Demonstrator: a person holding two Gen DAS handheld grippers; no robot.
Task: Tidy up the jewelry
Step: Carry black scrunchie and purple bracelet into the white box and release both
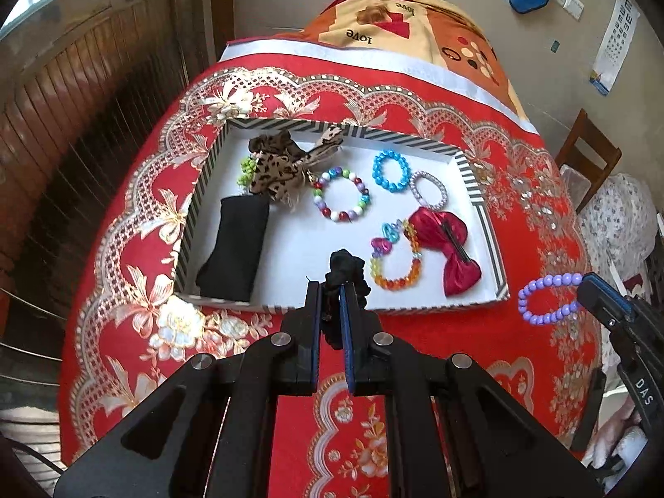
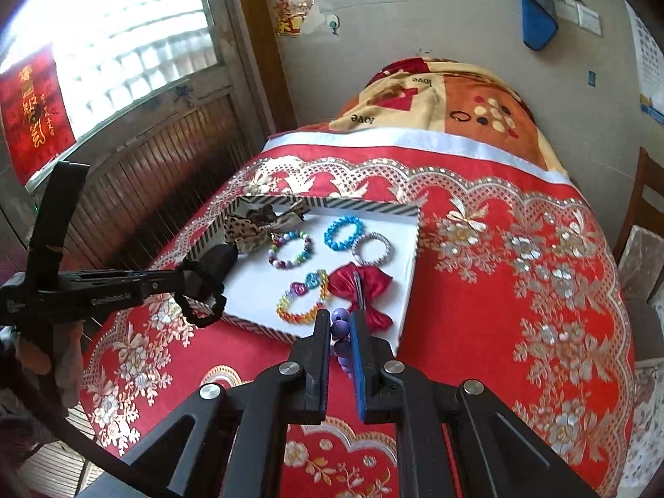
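A white tray [image 1: 290, 249] with a striped rim sits on the red patterned tablecloth. It holds a leopard bow [image 1: 274, 166], a black cloth [image 1: 234, 245], several bead bracelets [image 1: 342, 201] and a red bow clip [image 1: 450, 245]. My left gripper [image 1: 330, 290] is shut on a black scrunchie [image 1: 344, 267] and holds it over the tray's near edge. It also shows in the right wrist view [image 2: 203, 294]. My right gripper [image 2: 341, 321] is shut on a purple bead bracelet [image 2: 340, 325] just above the tray's near right corner. The bracelet also shows in the left wrist view [image 1: 548, 296].
A folded orange and cream blanket [image 1: 398, 20] lies at the far end of the table. A wooden chair [image 1: 589, 157] stands to the right. A wood-panelled wall and window [image 2: 124, 62] are on the left.
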